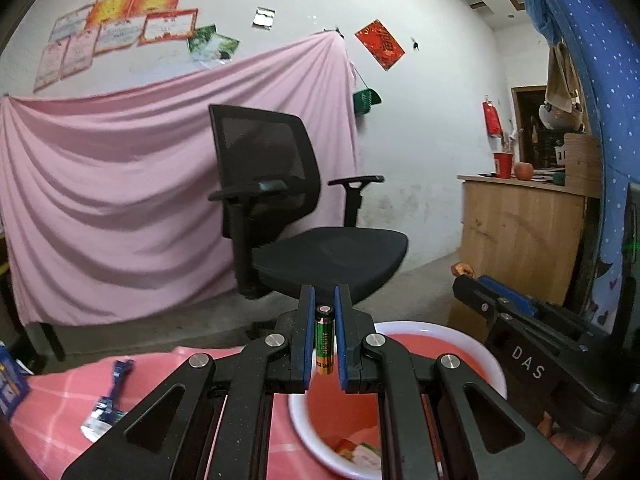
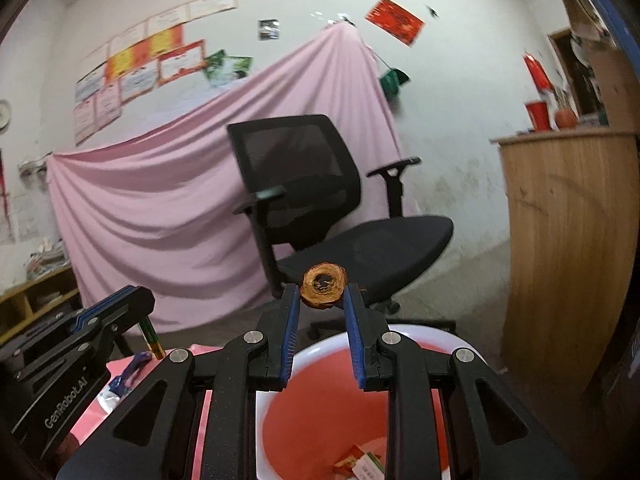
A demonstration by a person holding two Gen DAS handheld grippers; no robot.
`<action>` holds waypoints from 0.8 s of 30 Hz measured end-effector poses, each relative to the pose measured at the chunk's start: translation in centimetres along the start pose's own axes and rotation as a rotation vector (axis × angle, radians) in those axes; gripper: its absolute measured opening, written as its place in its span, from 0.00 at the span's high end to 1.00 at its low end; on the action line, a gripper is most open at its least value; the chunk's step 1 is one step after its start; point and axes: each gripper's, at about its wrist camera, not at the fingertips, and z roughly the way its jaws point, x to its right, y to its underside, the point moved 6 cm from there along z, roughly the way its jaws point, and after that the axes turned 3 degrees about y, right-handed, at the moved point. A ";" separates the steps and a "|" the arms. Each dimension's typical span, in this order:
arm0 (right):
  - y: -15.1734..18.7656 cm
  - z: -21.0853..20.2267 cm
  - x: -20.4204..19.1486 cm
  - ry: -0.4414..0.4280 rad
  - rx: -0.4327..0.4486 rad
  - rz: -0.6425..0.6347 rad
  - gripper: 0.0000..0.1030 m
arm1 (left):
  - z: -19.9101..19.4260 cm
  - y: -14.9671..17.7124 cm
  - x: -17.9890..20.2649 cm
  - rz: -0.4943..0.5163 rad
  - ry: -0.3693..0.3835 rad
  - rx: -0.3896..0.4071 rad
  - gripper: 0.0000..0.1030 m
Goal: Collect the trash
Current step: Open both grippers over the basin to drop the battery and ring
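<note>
My left gripper (image 1: pixel 323 300) is shut on a green and gold battery (image 1: pixel 324 340), held upright above the near rim of a red basin with a white rim (image 1: pixel 494 364). My right gripper (image 2: pixel 322 294) is shut on a brown dried fruit ring (image 2: pixel 323 285), held over the same basin (image 2: pixel 316 350). A crumpled wrapper (image 1: pixel 356 454) lies in the basin bottom; it also shows in the right wrist view (image 2: pixel 360 464). The right gripper appears at the right of the left wrist view (image 1: pixel 472 280), and the left gripper with the battery at the left of the right wrist view (image 2: pixel 140 304).
A blue and silver wrapper (image 1: pixel 106 408) lies on the pink checked tablecloth (image 1: pixel 48 432) left of the basin. A black office chair (image 1: pixel 304 208) stands beyond the table before a pink sheet. A wooden cabinet (image 1: pixel 516 232) with a red cup stands at the right.
</note>
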 end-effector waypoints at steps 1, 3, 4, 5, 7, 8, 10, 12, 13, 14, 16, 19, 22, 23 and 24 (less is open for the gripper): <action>0.0 0.1 0.3 0.004 -0.008 0.008 0.79 | 0.4 -0.1 0.2 -0.011 0.011 -0.008 0.93; 0.2 0.4 0.9 0.015 -0.031 0.023 0.79 | 1.2 -0.2 0.7 -0.035 0.034 -0.026 0.93; 0.3 0.6 1.0 0.020 -0.041 0.027 0.79 | 1.6 -0.2 0.9 -0.048 0.050 -0.038 0.93; 0.5 0.8 1.2 0.025 -0.056 0.031 0.79 | 2.0 -0.2 1.0 -0.060 0.063 -0.053 0.93; 0.8 1.1 1.3 0.032 -0.080 0.034 0.79 | 2.5 0.0 1.1 -0.078 0.081 -0.081 0.93; 0.9 1.3 1.4 0.036 -0.090 0.034 0.79 | 3.0 0.0 1.1 -0.092 0.088 -0.095 0.93; 1.2 1.7 1.5 0.044 -0.115 0.034 0.79 | 3.5 0.3 1.0 -0.108 0.099 -0.118 0.92; 1.6 2.0 1.7 0.051 -0.135 0.037 0.79 | 3.9 0.6 0.9 -0.113 0.106 -0.151 0.86; 1.6 2.1 1.8 0.052 -0.140 0.038 0.76 | 4.0 0.8 0.7 -0.114 0.105 -0.158 0.80; 1.7 2.2 1.9 0.053 -0.147 0.041 0.73 | 3.9 0.8 0.5 -0.118 0.101 -0.159 0.77; 1.8 2.2 2.1 0.054 -0.150 0.047 0.69 | 3.7 0.9 0.1 -0.135 0.097 -0.154 0.68; 1.8 2.2 2.0 0.058 -0.153 0.045 0.68 | 3.4 1.1 -0.4 -0.152 0.084 -0.152 0.67; 1.7 2.3 1.8 0.059 -0.152 0.046 0.61 | 3.2 1.0 -1.2 -0.161 0.065 -0.153 0.65; 1.7 2.2 1.7 0.056 -0.148 0.048 0.59 | 3.1 0.8 -1.6 -0.164 0.056 -0.151 0.63; 1.6 2.2 1.6 0.054 -0.143 0.049 0.58 | 2.8 0.8 -1.9 -0.167 0.047 -0.146 0.60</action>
